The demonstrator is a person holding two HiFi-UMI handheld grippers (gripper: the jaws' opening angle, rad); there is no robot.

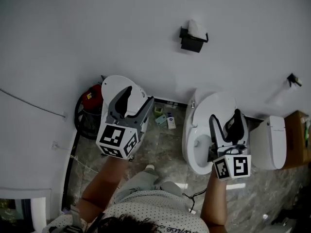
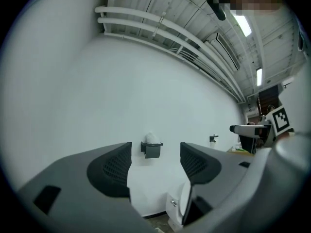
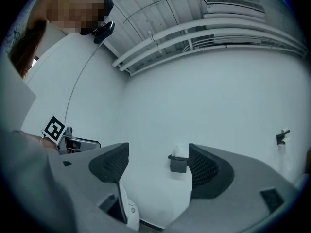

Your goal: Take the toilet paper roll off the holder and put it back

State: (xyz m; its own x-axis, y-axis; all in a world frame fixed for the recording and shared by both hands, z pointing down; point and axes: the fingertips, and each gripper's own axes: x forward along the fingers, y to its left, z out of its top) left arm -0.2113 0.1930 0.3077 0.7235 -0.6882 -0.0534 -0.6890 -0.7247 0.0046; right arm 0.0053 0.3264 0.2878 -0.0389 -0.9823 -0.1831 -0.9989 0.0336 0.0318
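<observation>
The toilet paper roll (image 1: 197, 27) sits on the far holder (image 1: 192, 42). The left tongs (image 1: 139, 97) and right tongs (image 1: 225, 116) are open, empty and well apart from it. The task is either unstarted or complete.

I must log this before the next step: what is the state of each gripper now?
Left gripper: open, holding nothing.
Right gripper: open, holding nothing.

Toilet paper roll (image 1: 197, 27): white. Holder (image 1: 192, 42): black. Wall (image 1: 97, 33): plain pale grey-white. Left gripper (image 2: 155, 161) and right gripper (image 3: 158, 165): grey bodies, black mesh-patterned pads, black-and-white square markers. Toilet (image 1: 206, 103): white. Floor (image 1: 165, 149): mottled grey-brown stone. Shirt (image 1: 150, 212): white, dark dots.
</observation>
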